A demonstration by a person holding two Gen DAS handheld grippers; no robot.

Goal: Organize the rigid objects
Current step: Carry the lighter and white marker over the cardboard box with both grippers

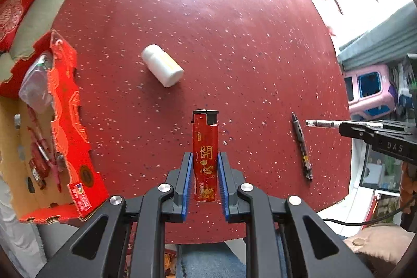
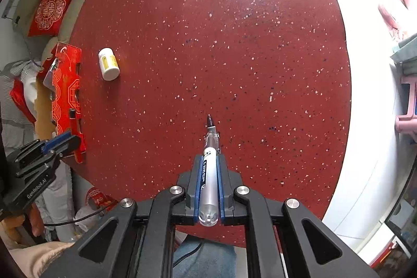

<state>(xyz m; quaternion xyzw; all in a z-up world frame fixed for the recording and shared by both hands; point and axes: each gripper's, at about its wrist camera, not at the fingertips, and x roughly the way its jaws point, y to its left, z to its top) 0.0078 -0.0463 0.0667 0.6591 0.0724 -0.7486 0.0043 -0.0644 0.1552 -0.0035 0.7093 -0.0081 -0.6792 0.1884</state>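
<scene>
Red speckled table (image 1: 208,30) with a red cardboard box (image 1: 65,121) at its left edge.
Pens (image 1: 43,147) and a clear plastic case (image 1: 36,87) lie inside the box; left gripper (image 1: 205,160) jaws clamp a red lighter (image 1: 205,155), right gripper (image 2: 209,166) jaws clamp a silver pen (image 2: 209,173); white bottle (image 1: 162,65) lies on the table.

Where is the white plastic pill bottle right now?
The white plastic pill bottle lies on its side on the red speckled table, left of centre, near the red cardboard box.

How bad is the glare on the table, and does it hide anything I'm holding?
Left wrist view: the far end of the table is washed out white, but the lighter and white bottle are sharp. Right wrist view: a blown-out patch at the top edge; the pen is clear. Both views bend strongly at the edges.
</scene>
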